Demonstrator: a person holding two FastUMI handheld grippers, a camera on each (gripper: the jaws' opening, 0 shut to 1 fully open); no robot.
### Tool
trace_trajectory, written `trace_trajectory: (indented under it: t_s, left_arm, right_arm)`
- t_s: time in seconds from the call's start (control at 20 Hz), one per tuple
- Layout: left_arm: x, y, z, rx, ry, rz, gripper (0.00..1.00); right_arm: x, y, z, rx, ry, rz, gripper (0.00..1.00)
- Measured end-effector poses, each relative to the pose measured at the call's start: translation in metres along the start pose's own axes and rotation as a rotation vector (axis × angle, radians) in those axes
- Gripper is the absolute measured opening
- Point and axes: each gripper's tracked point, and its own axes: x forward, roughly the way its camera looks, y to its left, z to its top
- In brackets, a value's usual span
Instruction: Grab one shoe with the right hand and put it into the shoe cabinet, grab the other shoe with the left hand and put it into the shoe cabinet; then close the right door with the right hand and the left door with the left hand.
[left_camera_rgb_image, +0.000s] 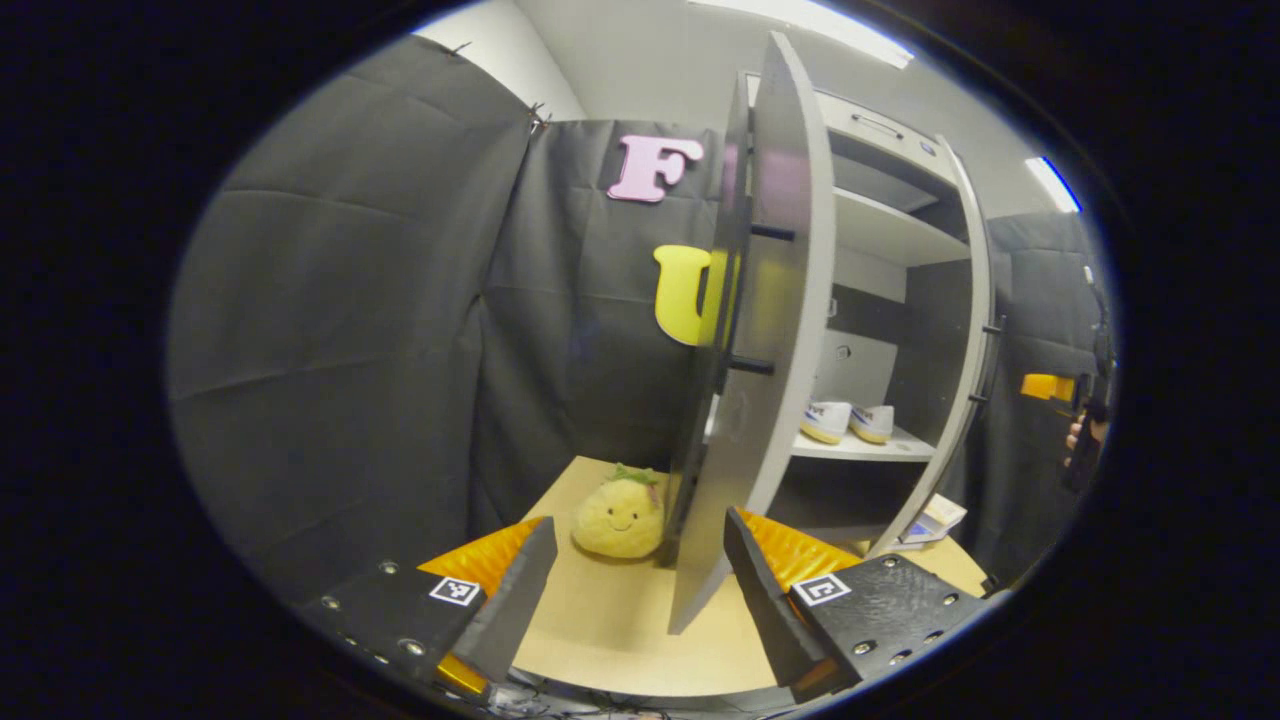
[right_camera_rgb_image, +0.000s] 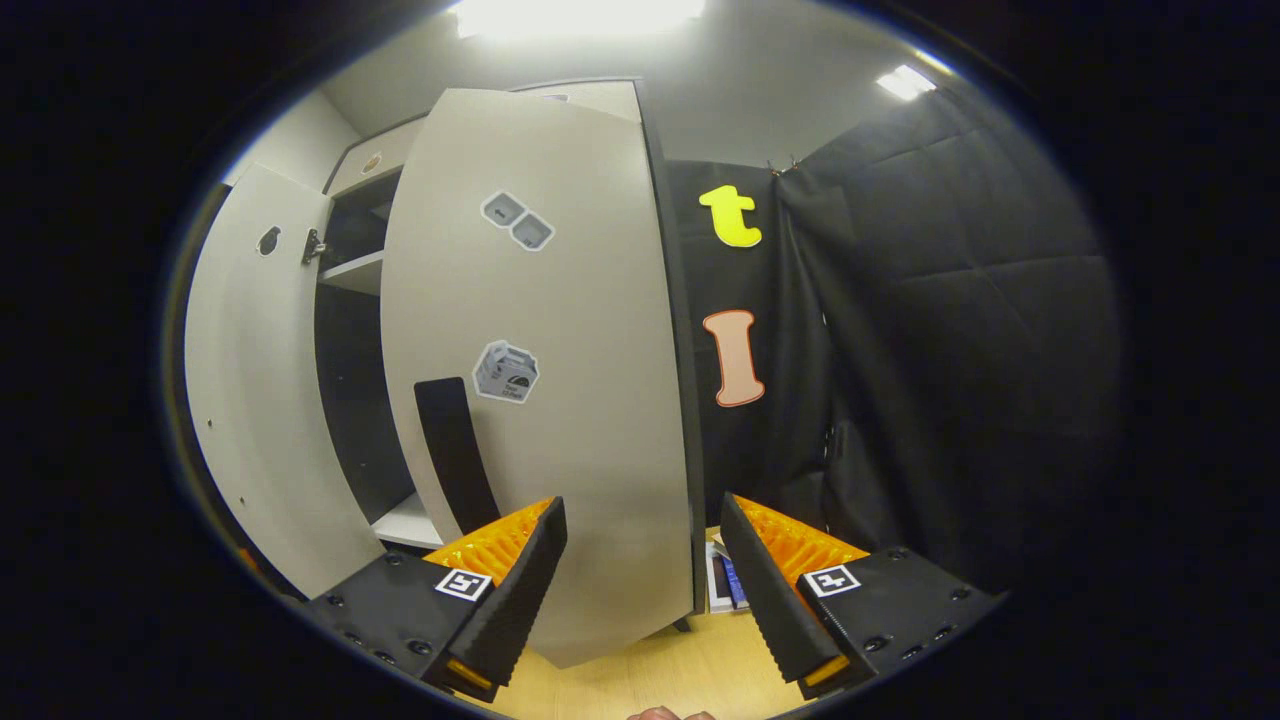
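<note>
Grey laminate forms the left door (left_camera_rgb_image: 760, 330), which is seen edge-on between the spread, empty fingers of the left gripper (left_camera_rgb_image: 640, 580). Both shoes (left_camera_rgb_image: 846, 421) are seated on the lower shelf (left_camera_rgb_image: 860, 450) of the shoe cabinet. The right gripper (right_camera_rgb_image: 640, 580), also released, faces the nearly closed right door (right_camera_rgb_image: 560, 400). A misaligned push may let a finger slip off the door edge, and the plush toy (left_camera_rgb_image: 620, 517) beside the left door may be caught.
</note>
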Motion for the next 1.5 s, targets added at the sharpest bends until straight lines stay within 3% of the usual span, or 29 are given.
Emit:
trace_trajectory:
  t_s: [0.2,0.55,0.6,0.65,0.9,1.1,1.35,1.5]
  left_arm:
    - [0.013,0.015,0.013,0.022,-0.016,0.016,0.96]
    - [0.04,0.016,0.046,0.039,-0.065,-0.022,0.94]
    - [0.042,0.017,0.05,0.029,-0.06,-0.023,0.98]
    - [0.044,0.016,0.056,0.021,-0.071,-0.026,0.94]
    - [0.054,-0.003,0.078,0.034,-0.137,-0.079,0.95]
    - [0.055,0.003,0.091,0.115,-0.19,-0.046,0.94]
    - [0.049,-0.033,0.08,0.128,-0.156,-0.126,0.94]
    - [0.047,-0.057,0.076,0.17,-0.164,-0.115,0.93]
  right_arm:
    - [-0.017,-0.019,0.003,-0.007,-0.017,-0.033,0.97]
    - [-0.042,-0.041,-0.008,0.003,0.005,-0.044,0.97]
    - [-0.045,-0.042,-0.01,0.0,0.011,-0.045,0.92]
    - [-0.049,-0.042,-0.014,-0.005,0.019,-0.044,0.97]
    - [-0.074,-0.035,-0.033,-0.005,0.048,0.005,0.97]
    - [-0.086,-0.034,-0.059,0.019,0.108,0.029,0.98]
    - [-0.085,-0.044,-0.072,0.096,0.139,0.038,0.98]
    - [-0.078,-0.055,-0.066,0.138,0.134,0.038,0.98]
